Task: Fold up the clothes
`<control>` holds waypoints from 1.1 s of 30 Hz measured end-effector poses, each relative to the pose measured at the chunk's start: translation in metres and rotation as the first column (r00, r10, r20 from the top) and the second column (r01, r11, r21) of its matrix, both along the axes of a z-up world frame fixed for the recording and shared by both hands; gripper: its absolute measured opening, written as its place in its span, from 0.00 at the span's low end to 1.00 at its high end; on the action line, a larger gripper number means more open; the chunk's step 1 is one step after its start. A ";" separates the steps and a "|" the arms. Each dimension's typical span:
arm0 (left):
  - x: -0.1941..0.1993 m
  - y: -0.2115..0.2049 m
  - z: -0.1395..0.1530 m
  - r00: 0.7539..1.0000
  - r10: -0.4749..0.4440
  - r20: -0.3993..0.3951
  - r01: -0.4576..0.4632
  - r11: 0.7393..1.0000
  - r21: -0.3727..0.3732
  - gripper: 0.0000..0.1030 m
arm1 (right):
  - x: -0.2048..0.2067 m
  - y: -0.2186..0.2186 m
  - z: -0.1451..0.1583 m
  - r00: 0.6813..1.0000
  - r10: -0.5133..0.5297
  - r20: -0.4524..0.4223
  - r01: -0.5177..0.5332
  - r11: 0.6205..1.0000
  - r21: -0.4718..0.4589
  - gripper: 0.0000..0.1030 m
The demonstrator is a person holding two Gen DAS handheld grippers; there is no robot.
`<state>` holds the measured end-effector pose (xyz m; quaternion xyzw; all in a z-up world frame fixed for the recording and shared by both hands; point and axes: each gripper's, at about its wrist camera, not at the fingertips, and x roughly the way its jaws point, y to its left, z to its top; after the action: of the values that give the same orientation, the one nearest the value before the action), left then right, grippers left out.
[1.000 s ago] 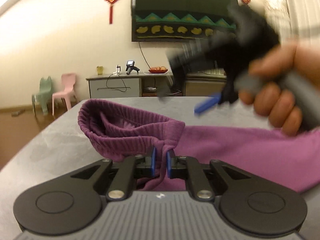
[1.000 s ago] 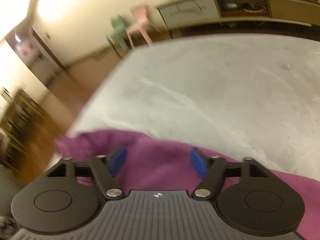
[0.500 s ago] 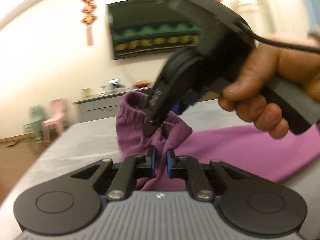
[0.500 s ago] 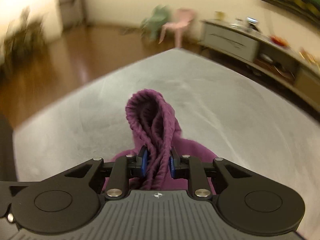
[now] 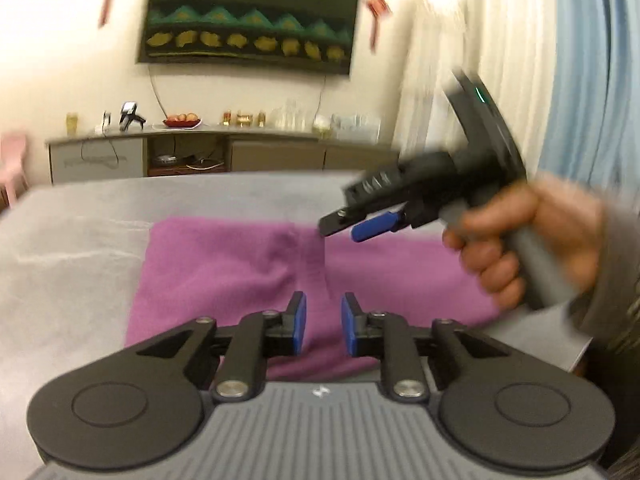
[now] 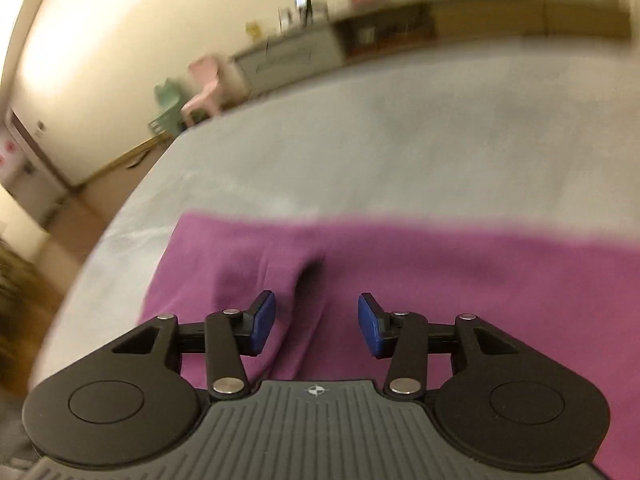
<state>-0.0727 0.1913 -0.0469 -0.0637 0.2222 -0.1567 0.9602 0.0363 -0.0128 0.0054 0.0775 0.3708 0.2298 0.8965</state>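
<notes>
Two grippers: both unloaded, fingers parted, nothing held.
Left gripper (image 5: 323,329): fingers a little apart, empty, poised over the near edge of the garment; a second ago clamped on a bunched fold of it, since let go.
Right gripper (image 6: 316,327): fingers spread wide, empty, above the cloth; half a second ago pinching a raised ridge of the knit, now released. Seen from the left wrist view at (image 5: 360,227), lifted clear of the fabric, gripped by the right hand (image 5: 524,248).
Purple garment (image 5: 224,264): lying flat on the surface, left end squared off, a doubled layer visible with a dark crease near the middle (image 6: 308,276); earlier humped up between the fingers, now laid down.
Grey surface (image 5: 72,248): carries the garment, bare around it.
Reading for the task: one fold apparently placed and dropped; likely next, regrasp an edge for a further fold, or smooth the crease. How many folds remain cannot be told.
Far side: sideboard (image 5: 224,152) against the wall, dark framed panel (image 5: 248,20) above it, pink chair (image 6: 204,88) beside.
</notes>
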 end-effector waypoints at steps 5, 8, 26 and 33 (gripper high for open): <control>0.041 0.048 -0.012 0.970 0.183 -0.158 -0.197 0.977 -0.077 0.14 | -0.008 0.039 0.023 0.967 0.205 0.152 -0.189 0.975 -0.117 0.46; 0.061 0.045 -0.032 0.937 0.228 -0.265 -0.234 0.972 0.009 0.12 | 0.015 0.068 -0.010 0.955 0.284 0.088 -0.248 0.924 -0.293 0.34; 0.214 0.037 -0.032 0.907 0.252 -0.336 -0.177 0.955 0.240 0.13 | -0.039 0.059 -0.043 0.920 0.380 0.094 -0.330 0.883 -0.334 0.45; 0.217 0.026 -0.022 0.881 0.296 -0.368 -0.195 0.938 0.287 0.12 | -0.031 0.036 -0.034 0.929 0.366 0.062 -0.341 0.907 -0.249 0.50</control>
<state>0.1446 0.2170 -0.0693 -0.0053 0.4239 0.0120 0.9056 0.0049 0.0232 -0.0290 -0.1093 0.3547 0.3469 0.8613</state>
